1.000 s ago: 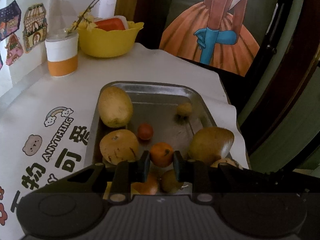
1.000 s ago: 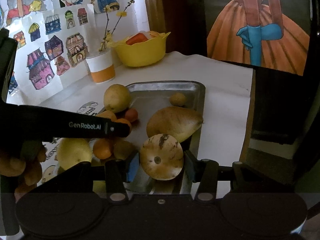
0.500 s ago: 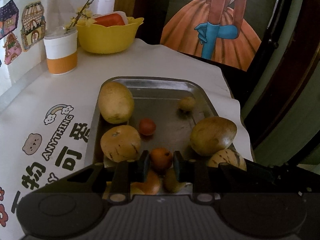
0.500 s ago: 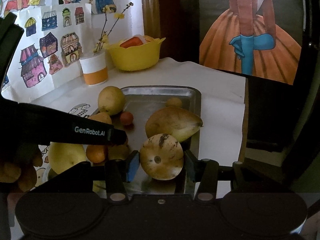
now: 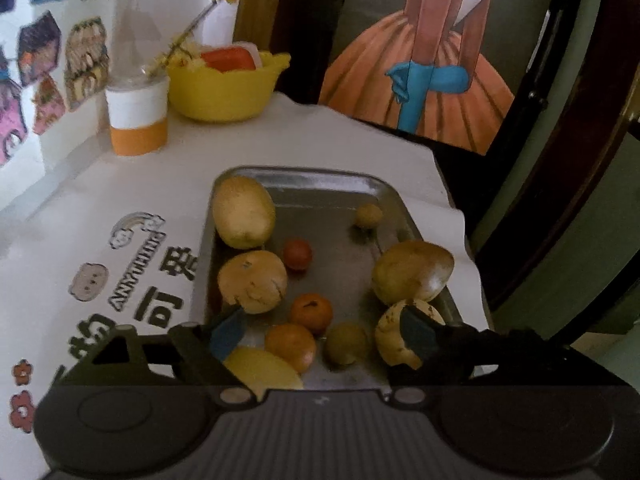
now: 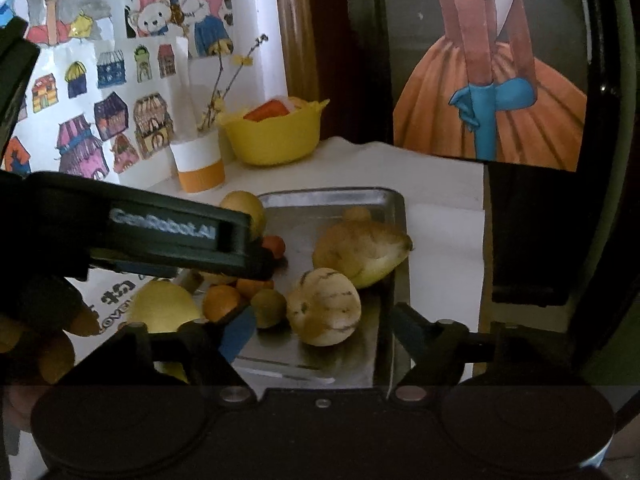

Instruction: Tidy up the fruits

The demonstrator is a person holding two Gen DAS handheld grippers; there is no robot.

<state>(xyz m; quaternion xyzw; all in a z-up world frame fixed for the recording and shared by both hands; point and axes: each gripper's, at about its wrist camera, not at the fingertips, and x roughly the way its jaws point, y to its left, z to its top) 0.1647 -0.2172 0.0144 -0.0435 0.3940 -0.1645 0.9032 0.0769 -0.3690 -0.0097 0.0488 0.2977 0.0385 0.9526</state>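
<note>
A metal tray [image 5: 304,174] holds several fruits: a yellow oval melon [image 5: 242,212], a striped round fruit [image 5: 252,282], a small red tomato [image 5: 298,254], a large mango-like fruit [image 5: 412,270] and two oranges [image 5: 311,313]. My left gripper [image 5: 322,332] hangs open over the tray's near end, nothing between its fingers. My right gripper [image 6: 324,334] is open too. A pale striped fruit [image 6: 324,306] rests on the tray [image 6: 328,194] just ahead of it, free of both pads. The left gripper's body [image 6: 160,236] crosses the right wrist view and hides some fruit.
A yellow bowl [image 5: 224,88] and a white and orange cup [image 5: 138,120] with twigs stand at the back left. The printed white cloth [image 5: 120,280] ends close to the tray's right side, where the table drops off. A hand [image 6: 40,340] shows at lower left.
Both grippers have opened. The left one let go of the orange, which now lies in the tray. The right one released the striped fruit onto the tray's near right corner.
</note>
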